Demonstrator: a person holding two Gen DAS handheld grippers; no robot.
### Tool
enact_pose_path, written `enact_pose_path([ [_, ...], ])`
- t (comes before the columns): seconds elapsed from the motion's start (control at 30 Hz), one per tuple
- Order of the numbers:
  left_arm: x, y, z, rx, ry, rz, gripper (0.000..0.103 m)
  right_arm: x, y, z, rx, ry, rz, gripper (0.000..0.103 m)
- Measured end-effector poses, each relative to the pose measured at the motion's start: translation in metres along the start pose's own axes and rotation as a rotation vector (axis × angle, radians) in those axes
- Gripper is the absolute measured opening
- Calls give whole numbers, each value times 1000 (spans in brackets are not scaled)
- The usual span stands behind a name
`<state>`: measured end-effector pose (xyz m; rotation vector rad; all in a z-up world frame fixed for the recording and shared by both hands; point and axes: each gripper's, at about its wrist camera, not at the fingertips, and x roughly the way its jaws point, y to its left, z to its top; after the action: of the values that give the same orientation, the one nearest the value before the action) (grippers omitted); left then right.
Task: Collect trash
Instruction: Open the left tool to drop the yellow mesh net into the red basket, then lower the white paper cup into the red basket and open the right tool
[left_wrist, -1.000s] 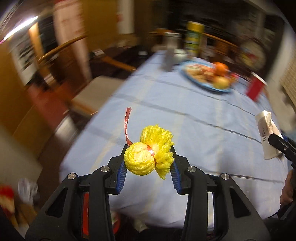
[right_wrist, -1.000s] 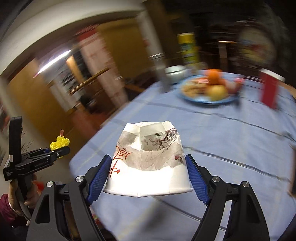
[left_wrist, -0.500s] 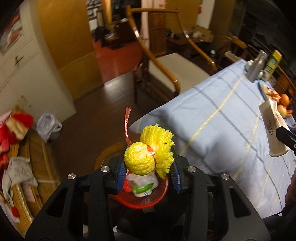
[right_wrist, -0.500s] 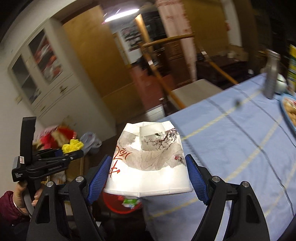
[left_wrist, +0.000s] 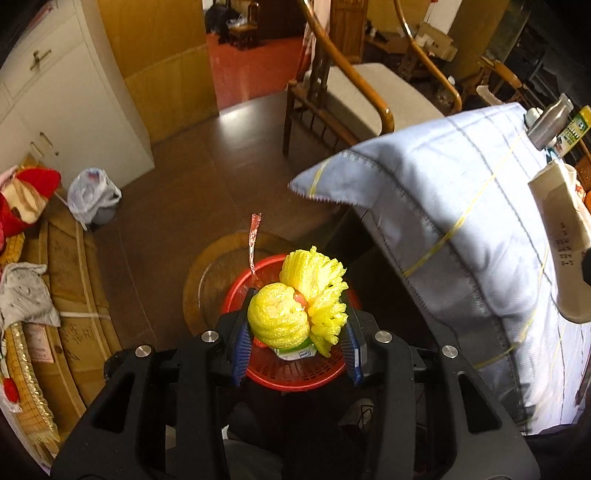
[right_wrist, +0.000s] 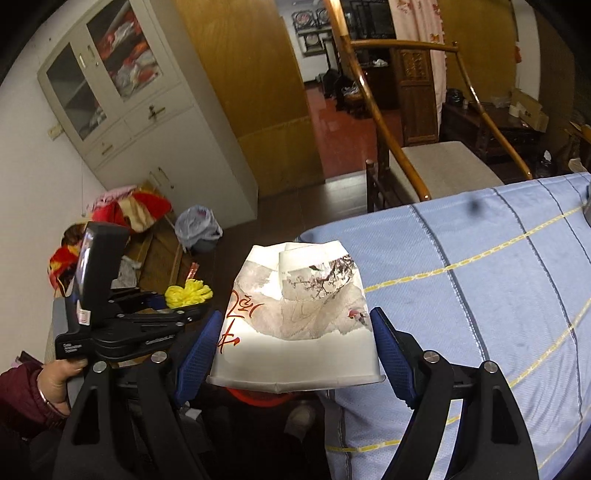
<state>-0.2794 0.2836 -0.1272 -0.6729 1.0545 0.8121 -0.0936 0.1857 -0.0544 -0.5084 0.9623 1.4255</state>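
Observation:
My left gripper (left_wrist: 295, 343) is shut on a yellow foam fruit net (left_wrist: 295, 306) with a thin red strip (left_wrist: 254, 243) sticking up from it. It hangs right over a red mesh bin (left_wrist: 295, 373) on the floor, where a white wrapper lies. My right gripper (right_wrist: 293, 347) is shut on a flattened white paper cup (right_wrist: 295, 314) with red writing and a branch print, held above the table's corner. A sliver of the red bin (right_wrist: 258, 397) shows under the cup. The left gripper (right_wrist: 177, 314) with the yellow net (right_wrist: 188, 291) appears at left, and the cup (left_wrist: 565, 236) at the left wrist view's right edge.
A table under a light blue cloth (left_wrist: 461, 206) fills the right side. A wooden chair with a grey cushion (left_wrist: 365, 96) stands beyond it. Cardboard boxes (left_wrist: 62, 266), clothes, and a small bin with a plastic bag (left_wrist: 92, 195) sit by a white cabinet (right_wrist: 122, 110). A person's hand (right_wrist: 55, 380) holds the left gripper.
Both grippers have swung from over the table to its left corner and tilted down toward the floor. The red bin has come into view below the yellow net. Both grips are unchanged.

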Motion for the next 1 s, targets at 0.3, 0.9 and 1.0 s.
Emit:
enact_pose_path([
  [0.3,25,0,-2,-4,45,-33,42,7,3,-4,-17,46,-30,79],
  [0.9,26,3,-1,-14,58,17,64,11,0,-4,-25,50,-13,79],
  [1.0,25,5,-2,-22,56,25,64,10,-2,-5,-25,48,-8,79],
])
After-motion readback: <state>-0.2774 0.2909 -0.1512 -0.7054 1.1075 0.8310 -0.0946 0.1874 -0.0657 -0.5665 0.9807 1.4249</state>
